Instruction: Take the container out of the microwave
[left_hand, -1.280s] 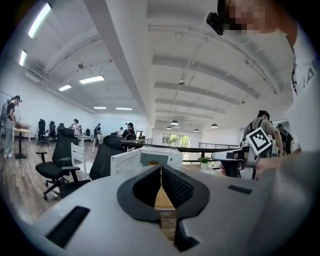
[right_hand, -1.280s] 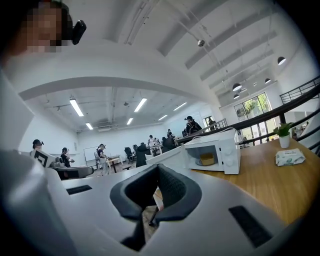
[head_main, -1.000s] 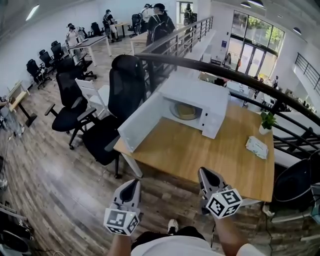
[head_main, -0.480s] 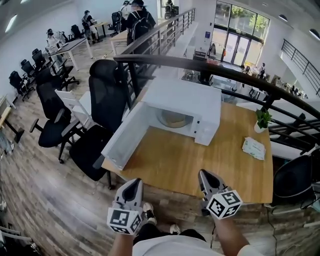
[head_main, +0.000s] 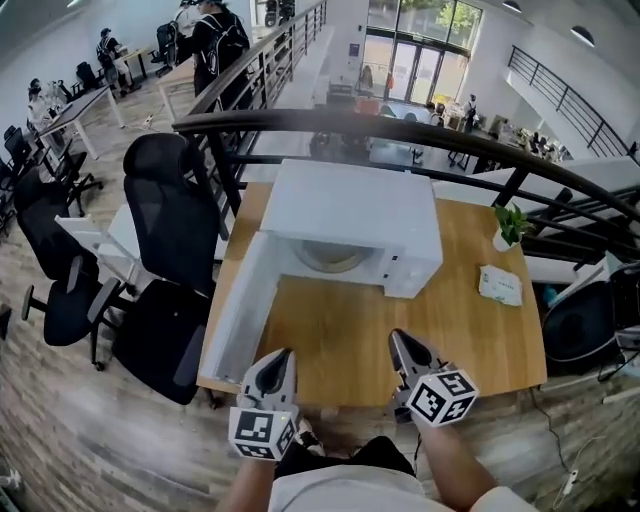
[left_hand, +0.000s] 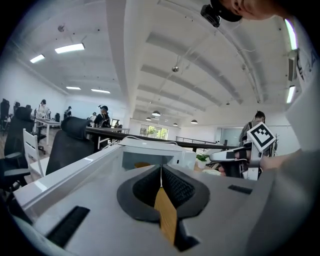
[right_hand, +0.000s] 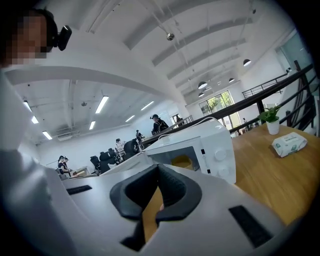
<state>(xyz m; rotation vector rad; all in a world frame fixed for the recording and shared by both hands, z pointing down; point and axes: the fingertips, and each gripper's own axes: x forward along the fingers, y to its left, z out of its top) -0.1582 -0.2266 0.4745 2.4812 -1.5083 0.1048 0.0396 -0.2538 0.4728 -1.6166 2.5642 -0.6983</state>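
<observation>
A white microwave (head_main: 352, 212) stands at the back of the wooden table (head_main: 480, 345), its door (head_main: 232, 308) swung open to the left. Inside lies a tan round container (head_main: 328, 258), partly hidden by the cavity's top; it also shows in the left gripper view (left_hand: 142, 164) and the right gripper view (right_hand: 183, 161). My left gripper (head_main: 282, 358) hovers over the table's near edge, shut and holding nothing. My right gripper (head_main: 402, 345) hangs beside it, also shut and holding nothing. Both are well short of the microwave.
A small potted plant (head_main: 509, 226) and a pack of tissues (head_main: 498, 285) sit at the table's right. Black office chairs (head_main: 165, 215) stand left of the open door. A dark railing (head_main: 420, 135) runs behind the microwave. People stand far off.
The view has come closer to the table. Both grippers, earlier over the floor, now reach over its near edge. The microwave door stays open.
</observation>
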